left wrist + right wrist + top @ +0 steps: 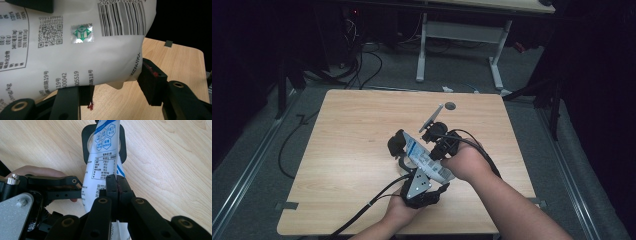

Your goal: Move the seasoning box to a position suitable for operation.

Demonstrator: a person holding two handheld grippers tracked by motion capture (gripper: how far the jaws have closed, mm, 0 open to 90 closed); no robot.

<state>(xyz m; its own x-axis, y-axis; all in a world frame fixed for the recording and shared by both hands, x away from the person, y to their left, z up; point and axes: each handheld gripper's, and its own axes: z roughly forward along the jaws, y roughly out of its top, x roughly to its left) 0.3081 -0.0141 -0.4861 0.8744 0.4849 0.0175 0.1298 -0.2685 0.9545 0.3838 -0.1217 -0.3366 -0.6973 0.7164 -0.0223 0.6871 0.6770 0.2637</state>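
Pouch (428,159) of white plastic with blue print, a barcode and a QR code is held up over the near middle of the wooden table (352,150), between both grippers; right gripper (116,185) has its jaws pinched tight on the pouch's thin edge; left gripper (110,85) sits around the fat lower part with one black pad against the bag's side, though I can't tell if it's really squeezing; a black ring-shaped holder (86,135) lies on the table right behind the pouch; further back there's a thin grey strip (431,118) and a small dark disc (450,105).
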